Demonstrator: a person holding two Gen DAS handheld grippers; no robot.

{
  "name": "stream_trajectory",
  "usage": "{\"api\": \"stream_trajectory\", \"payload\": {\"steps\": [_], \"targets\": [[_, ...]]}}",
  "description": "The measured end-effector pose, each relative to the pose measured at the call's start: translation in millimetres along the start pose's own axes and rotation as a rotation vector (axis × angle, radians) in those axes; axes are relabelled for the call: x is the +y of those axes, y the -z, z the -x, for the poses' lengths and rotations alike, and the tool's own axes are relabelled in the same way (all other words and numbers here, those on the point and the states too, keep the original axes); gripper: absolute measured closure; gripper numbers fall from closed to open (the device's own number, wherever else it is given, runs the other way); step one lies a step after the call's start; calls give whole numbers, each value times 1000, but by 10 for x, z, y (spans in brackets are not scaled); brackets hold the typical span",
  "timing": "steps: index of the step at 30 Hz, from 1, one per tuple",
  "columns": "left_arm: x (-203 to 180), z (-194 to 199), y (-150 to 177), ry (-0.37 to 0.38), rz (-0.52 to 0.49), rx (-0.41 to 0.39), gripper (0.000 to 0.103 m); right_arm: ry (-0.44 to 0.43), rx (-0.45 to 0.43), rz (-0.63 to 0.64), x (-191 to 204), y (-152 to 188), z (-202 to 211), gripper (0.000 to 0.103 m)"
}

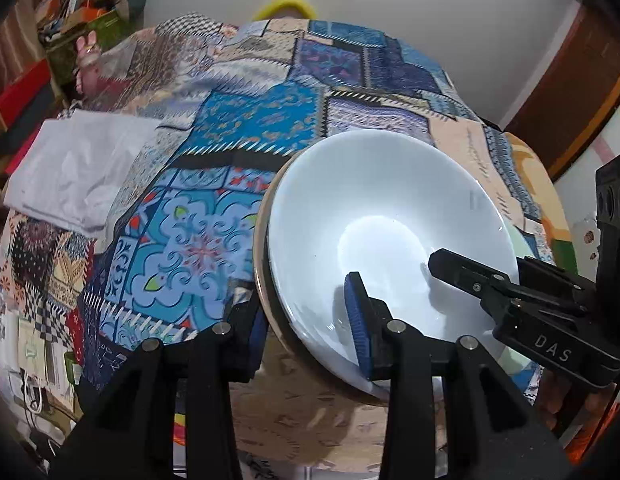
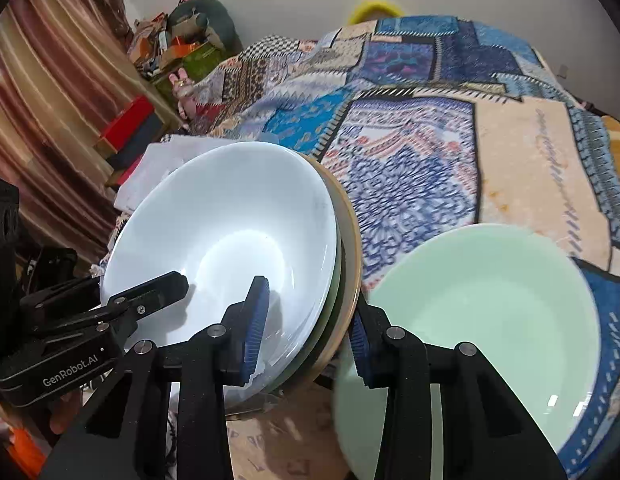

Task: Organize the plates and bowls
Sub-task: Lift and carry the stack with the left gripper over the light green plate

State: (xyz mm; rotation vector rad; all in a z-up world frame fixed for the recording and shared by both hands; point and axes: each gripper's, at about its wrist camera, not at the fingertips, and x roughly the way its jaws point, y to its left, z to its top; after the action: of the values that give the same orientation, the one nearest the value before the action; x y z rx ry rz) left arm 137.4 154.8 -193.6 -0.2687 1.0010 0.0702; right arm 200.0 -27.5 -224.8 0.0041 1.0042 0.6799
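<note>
Both hand-held grippers (image 1: 306, 336) (image 2: 306, 328) pinch stacked bowls (image 1: 389, 216), lower ones seemingly mostly hidden.

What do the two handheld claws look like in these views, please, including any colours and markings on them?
Both are matte black plastic with silver pivot pins and ribbed blue pads on the fingers. The left claw carries white "GenRobot.AI" lettering on its side, seen from the right wrist view; the right claw shows "DAS" on its side in the left wrist view. No sleeves are visible.
</note>
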Motion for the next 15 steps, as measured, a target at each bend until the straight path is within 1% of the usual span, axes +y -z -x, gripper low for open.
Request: {"api": "stream_trajectory", "payload": {"steps": [8,15], "targets": [[-414,87,-76,46,-51,-22,66,44,-50,-28,-250,11,348,69],[-767,85,-96,81,-91,-19,66,79,-79,-63,-478,73,588,69]]}}
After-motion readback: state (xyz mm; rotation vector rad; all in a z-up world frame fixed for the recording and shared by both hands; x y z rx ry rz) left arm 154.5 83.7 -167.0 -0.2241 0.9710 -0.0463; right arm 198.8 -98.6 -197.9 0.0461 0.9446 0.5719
